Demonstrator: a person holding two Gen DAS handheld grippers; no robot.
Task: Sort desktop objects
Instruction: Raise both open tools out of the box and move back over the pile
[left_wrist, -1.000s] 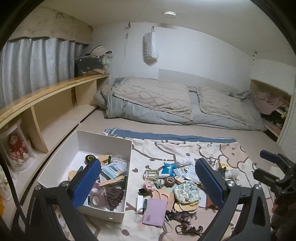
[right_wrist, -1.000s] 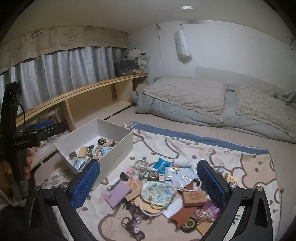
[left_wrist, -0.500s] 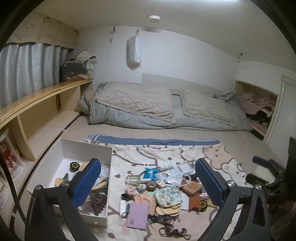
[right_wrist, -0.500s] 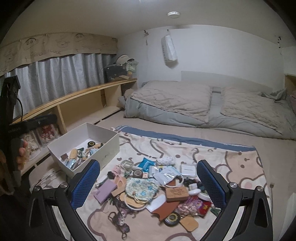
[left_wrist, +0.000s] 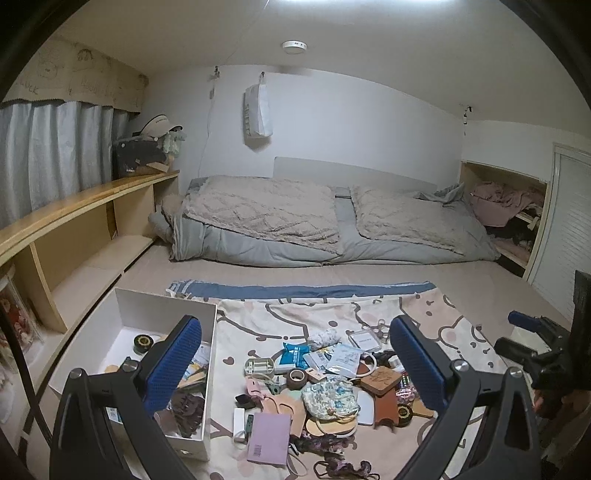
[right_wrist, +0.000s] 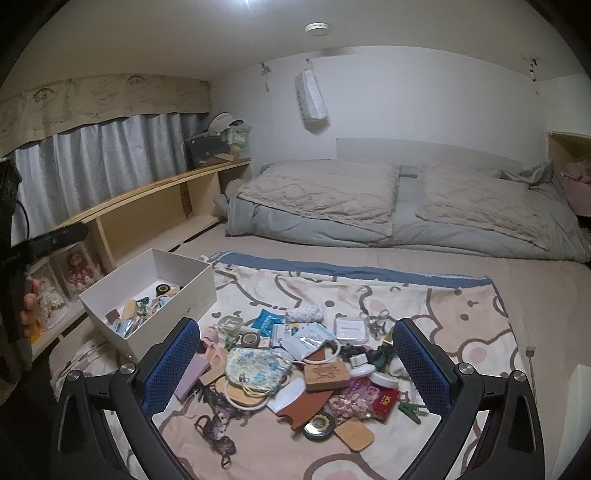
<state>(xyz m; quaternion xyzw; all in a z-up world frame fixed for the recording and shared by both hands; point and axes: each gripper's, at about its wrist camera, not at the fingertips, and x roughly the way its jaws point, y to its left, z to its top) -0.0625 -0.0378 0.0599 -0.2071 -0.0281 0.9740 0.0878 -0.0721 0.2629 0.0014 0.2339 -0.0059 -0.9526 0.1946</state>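
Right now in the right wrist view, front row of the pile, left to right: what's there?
Dark beaded strap → round black and gold tin → light wooden tag → green clip.

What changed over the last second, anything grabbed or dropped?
Nothing grabbed or dropped. Both the left gripper and the right gripper pulled up and back from the pile, jaws open and empty throughout, so the white box and floral pouch look smaller. The clutter lies as before.
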